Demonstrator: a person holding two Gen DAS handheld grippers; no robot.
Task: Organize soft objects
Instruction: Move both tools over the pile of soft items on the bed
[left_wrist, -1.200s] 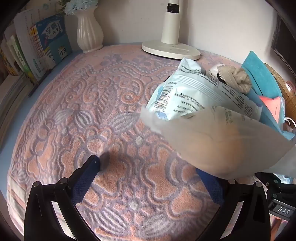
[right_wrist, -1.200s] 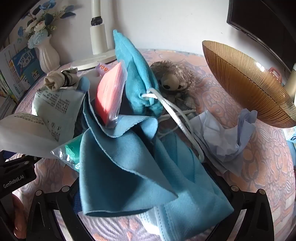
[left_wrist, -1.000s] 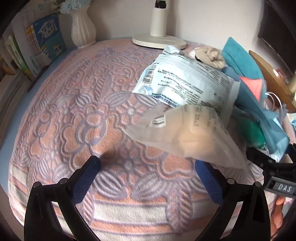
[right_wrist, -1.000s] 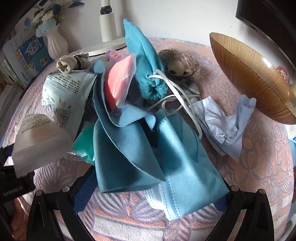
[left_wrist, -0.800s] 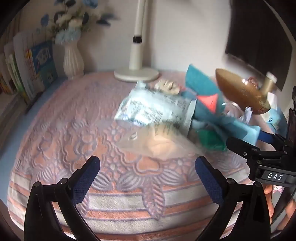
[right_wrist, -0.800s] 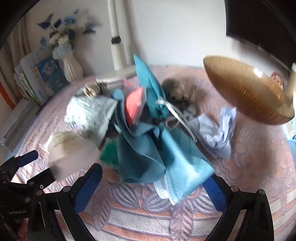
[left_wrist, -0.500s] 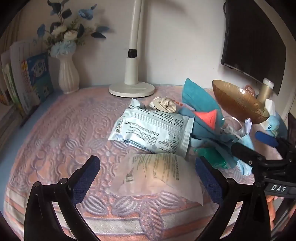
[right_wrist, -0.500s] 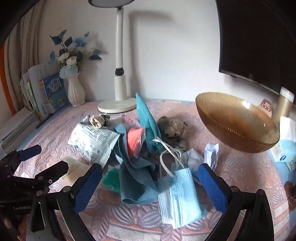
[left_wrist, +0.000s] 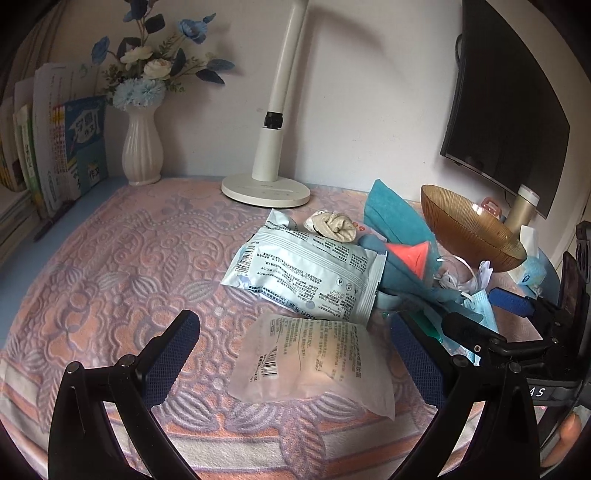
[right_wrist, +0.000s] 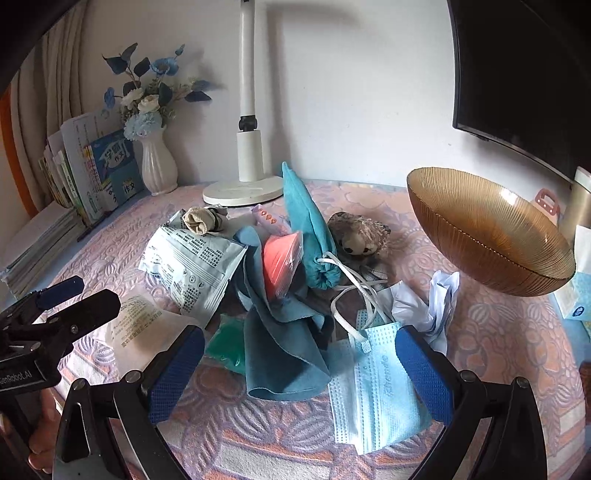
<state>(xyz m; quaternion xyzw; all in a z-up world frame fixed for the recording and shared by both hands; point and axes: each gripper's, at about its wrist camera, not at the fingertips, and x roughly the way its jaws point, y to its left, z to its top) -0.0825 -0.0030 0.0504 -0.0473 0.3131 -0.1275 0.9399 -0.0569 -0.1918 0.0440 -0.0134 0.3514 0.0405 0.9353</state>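
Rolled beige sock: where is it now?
The rolled beige sock lies at the pile's far left in the right wrist view, on the printed white packet's back edge, before the lamp base.

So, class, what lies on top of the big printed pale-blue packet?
A rolled beige sock rests on the packet's far corner. The packet's right edge tucks beneath blue cloth; anything under the packet is hidden.

Left gripper (left_wrist: 295, 354) — black frame, silver screws, two fingers with textured blue pads (left_wrist: 173, 356), white "GenRobot.AI" lettering on the body. Right gripper (right_wrist: 299, 369) — same black build, blue pads (right_wrist: 421, 373), label ending "AS".
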